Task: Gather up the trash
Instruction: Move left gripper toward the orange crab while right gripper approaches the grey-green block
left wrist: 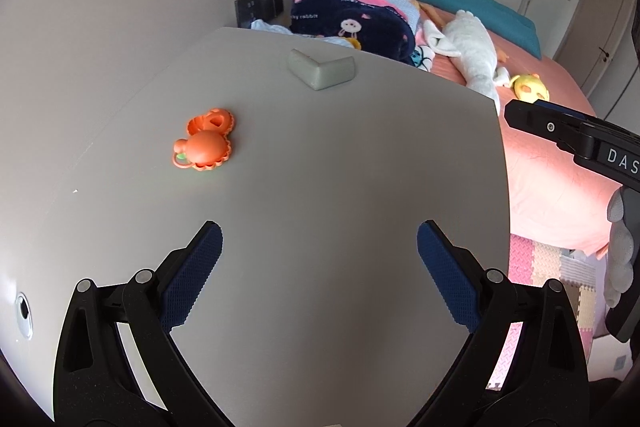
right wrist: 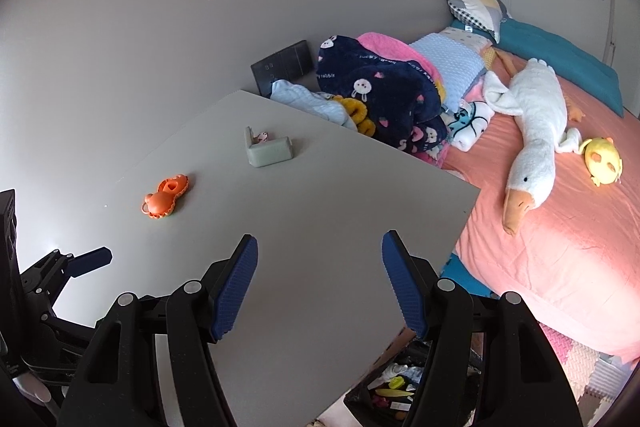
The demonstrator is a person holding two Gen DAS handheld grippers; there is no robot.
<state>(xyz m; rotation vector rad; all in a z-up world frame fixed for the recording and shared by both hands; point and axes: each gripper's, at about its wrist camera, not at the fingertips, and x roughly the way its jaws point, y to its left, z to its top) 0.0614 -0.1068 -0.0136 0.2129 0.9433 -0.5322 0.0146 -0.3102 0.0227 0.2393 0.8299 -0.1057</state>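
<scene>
Grey and smooth, the tabletop (left wrist: 360,187) fills most of what I see, with a bed (right wrist: 560,247) in salmon sheets at three o'clock carrying a plush goose (right wrist: 532,131) and heaped fleece blankets (right wrist: 384,87).

My left gripper (left wrist: 319,259) hangs over bare table, its ribbed blue pads wide apart and empty. My right gripper (right wrist: 319,279) is about half spread, also holding nothing.

I judge the collecting barely begun. Two items still lie on the table: an orange plastic toy (left wrist: 206,141), glossy with scalloped edges, at ten o'clock from my left pads, and beyond it at twelve a pale grey-green foam corner guard (left wrist: 322,69), L-shaped and matte. A dark bin (right wrist: 400,391) with bits inside shows under the table edge at six o'clock in the right view.
</scene>
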